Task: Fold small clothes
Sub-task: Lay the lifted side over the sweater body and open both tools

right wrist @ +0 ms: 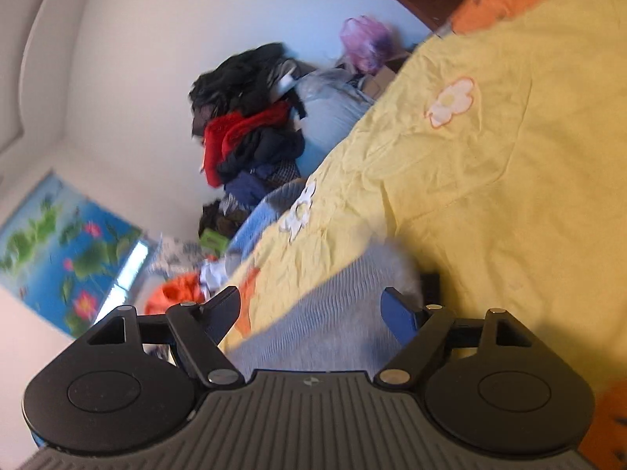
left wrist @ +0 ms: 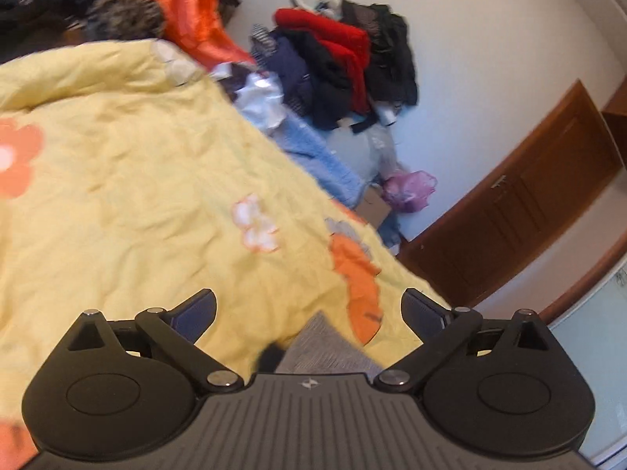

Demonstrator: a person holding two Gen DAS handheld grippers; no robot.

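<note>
A small grey ribbed garment lies on the yellow flowered quilt, and its near part runs under my right gripper. That gripper is open, fingers wide apart, just above the cloth and holding nothing. In the left wrist view a corner of the same grey garment shows low, close to my left gripper. The left gripper is open and empty above the quilt. A dark patch lies beside the grey cloth.
A pile of dark and red clothes leans on the white wall past the bed's edge, with a light blue blanket and a purple bag. Orange cloth lies at the bed's far end. A brown door stands at right.
</note>
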